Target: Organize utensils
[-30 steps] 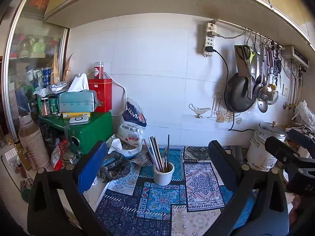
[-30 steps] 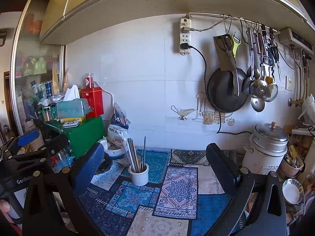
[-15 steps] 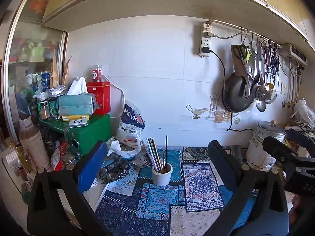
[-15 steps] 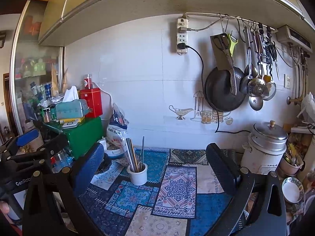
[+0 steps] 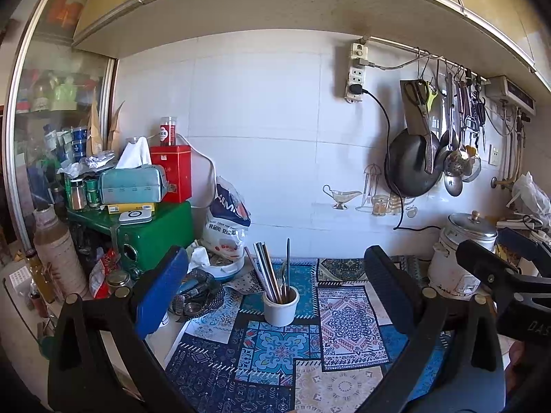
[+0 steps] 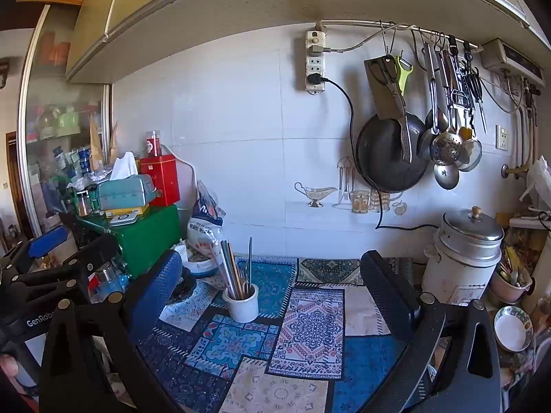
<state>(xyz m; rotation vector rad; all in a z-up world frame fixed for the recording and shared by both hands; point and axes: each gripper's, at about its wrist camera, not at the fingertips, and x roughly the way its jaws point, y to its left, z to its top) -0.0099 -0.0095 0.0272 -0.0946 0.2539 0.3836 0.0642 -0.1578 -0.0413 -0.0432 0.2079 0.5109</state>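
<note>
Both views have pulled back slightly since the earlier frames; the white ceramic cup (image 5: 280, 308) of chopsticks (image 5: 267, 272) sits lower, mid patchwork mat (image 6: 306, 330) on the worktop. My left claw (image 5: 275, 296) and right claw (image 6: 272, 292) hang released, empty. Clutter crowds the left edge; metal pot (image 6: 463, 258) right.

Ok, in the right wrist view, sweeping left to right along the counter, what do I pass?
Green box → white utensil cup with chopsticks → patchwork mat → metal lidded pot → patterned bowl.
</note>
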